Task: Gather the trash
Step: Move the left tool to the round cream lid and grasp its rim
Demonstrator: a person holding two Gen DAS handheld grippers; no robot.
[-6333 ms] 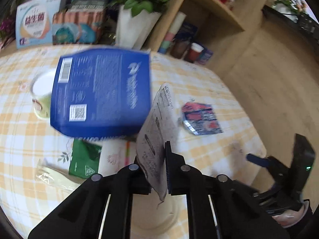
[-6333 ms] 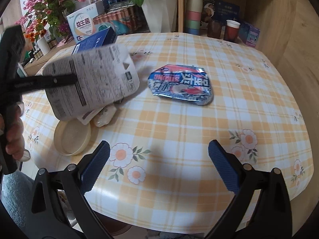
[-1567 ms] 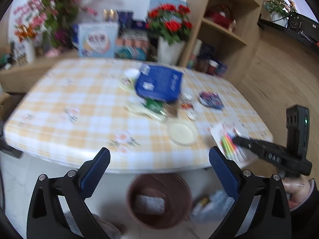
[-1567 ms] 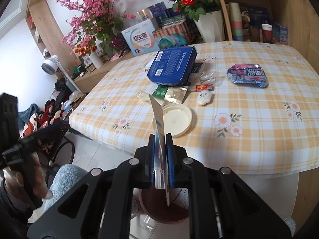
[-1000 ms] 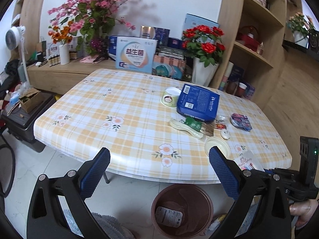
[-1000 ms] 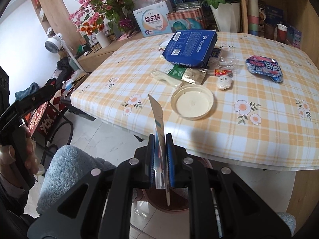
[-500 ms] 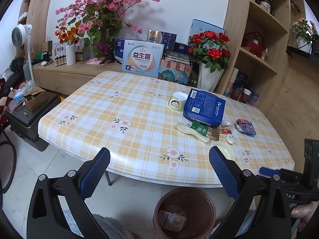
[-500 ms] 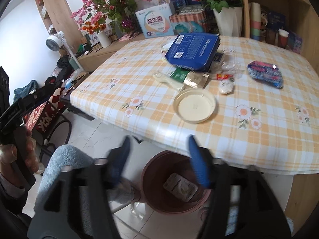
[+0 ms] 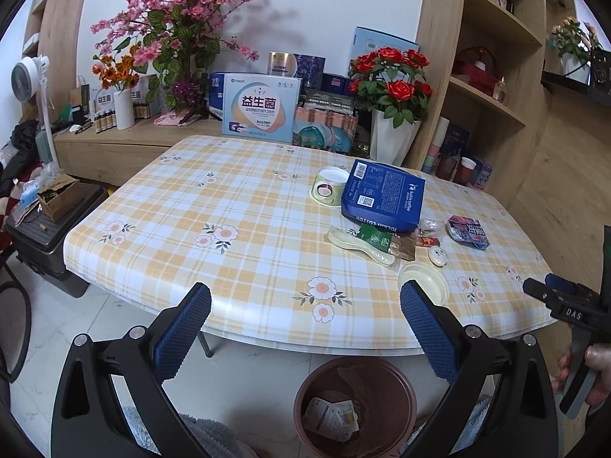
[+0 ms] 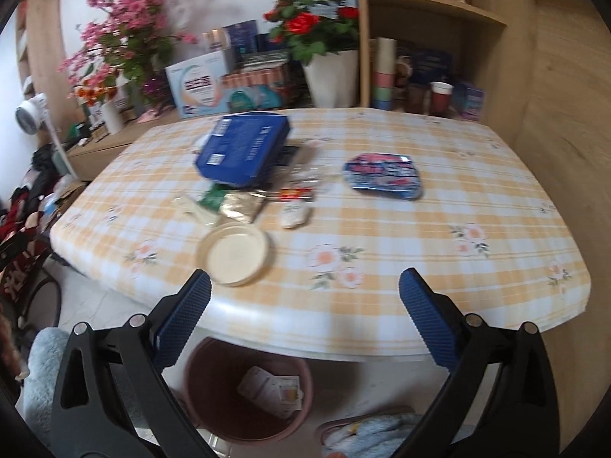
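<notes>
A brown bin (image 9: pixel 305 395) stands on the floor under the table's near edge, with flat packets (image 9: pixel 331 414) lying in it. In the right wrist view the same bin (image 10: pixel 193 381) holds a colourful card (image 10: pixel 284 389). My right gripper (image 10: pixel 305 305) hangs above the bin; its jaws are opening and nothing is between them. It also shows at the right edge of the left wrist view (image 9: pixel 544 285). My left gripper (image 9: pixel 305 313) is open and empty in front of the table. On the cloth lie a blue box (image 9: pixel 382 194), a crumpled foil wrapper (image 9: pixel 467 231), a round lid (image 9: pixel 424 280) and a green packet (image 9: pixel 376 238).
The checked table (image 9: pixel 229 210) also carries a paper cup (image 9: pixel 330 191) and a small white piece (image 9: pixel 437 255). Flower vases and boxes line the sideboard behind. Wooden shelves (image 9: pixel 496 95) stand at the right. A black case (image 9: pixel 42 244) sits on the floor at the left.
My right gripper went from shut on a flat card to wide open; the card now lies in the bin. The right view swung toward the table. The left gripper hardly moved.
</notes>
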